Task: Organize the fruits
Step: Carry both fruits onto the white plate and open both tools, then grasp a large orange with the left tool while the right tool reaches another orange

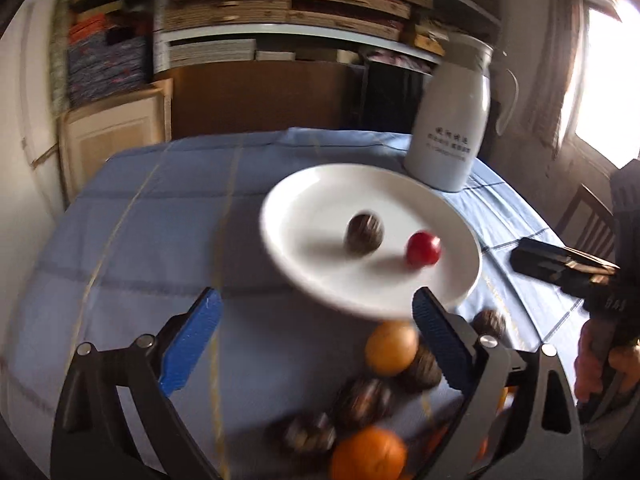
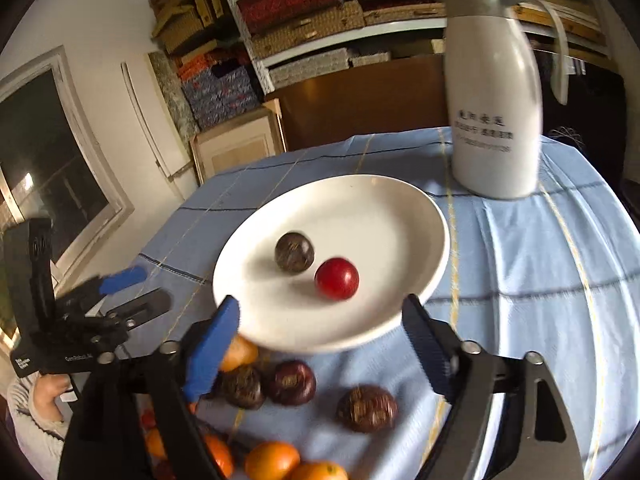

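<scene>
The near rim of the round white ceramic plate (image 2: 424, 216) was hidden behind both blue fingertips in each wrist view. Below the jaws, the pile of round orange citrus fruits (image 2: 272, 460) was cut off by the bottom edge of the right wrist view. In the left wrist view, the dark brown wrinkled round fruits (image 1: 362, 400) between the jaws were motion-blurred; their kind could not be determined. The printed text on the tall white insulated jug (image 1: 452, 128), beyond the jaws, was illegible.
</scene>
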`<state>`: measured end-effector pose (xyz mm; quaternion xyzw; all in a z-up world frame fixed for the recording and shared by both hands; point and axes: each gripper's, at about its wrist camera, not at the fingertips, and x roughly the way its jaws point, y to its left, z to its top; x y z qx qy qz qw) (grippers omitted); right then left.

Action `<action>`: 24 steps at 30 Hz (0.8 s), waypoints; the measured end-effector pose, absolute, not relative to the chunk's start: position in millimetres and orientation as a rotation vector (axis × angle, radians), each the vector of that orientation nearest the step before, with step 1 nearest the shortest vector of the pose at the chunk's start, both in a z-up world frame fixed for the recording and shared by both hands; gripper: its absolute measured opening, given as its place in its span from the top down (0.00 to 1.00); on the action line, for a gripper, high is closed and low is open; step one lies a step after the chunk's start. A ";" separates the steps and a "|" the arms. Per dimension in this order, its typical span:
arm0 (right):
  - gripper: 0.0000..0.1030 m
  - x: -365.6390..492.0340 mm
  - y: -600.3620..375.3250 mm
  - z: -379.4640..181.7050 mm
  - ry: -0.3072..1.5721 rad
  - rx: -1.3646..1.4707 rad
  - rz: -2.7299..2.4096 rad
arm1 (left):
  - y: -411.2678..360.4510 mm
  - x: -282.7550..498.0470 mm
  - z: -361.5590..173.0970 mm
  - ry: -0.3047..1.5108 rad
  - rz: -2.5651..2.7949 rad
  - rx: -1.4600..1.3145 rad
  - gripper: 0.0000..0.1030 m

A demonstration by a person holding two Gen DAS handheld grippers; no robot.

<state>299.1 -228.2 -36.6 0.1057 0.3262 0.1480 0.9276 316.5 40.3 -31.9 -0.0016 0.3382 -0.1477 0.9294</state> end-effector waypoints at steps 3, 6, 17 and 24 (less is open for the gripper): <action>0.13 278.1 -243.0 -47.3 0.667 0.285 0.292 | 60.9 291.8 -50.0 0.713 -0.240 -0.028 0.08; 0.11 263.7 -261.8 -61.9 0.698 0.373 0.268 | 74.0 267.9 -63.9 0.740 -0.216 -0.063 0.08; 0.09 237.9 -270.7 -78.4 0.716 0.432 0.223 | 33.0 233.5 -73.1 0.711 -0.303 0.101 0.07; 0.09 235.6 -268.3 -76.4 0.715 0.413 0.230 | 29.8 249.1 -85.0 0.782 -0.249 0.141 0.04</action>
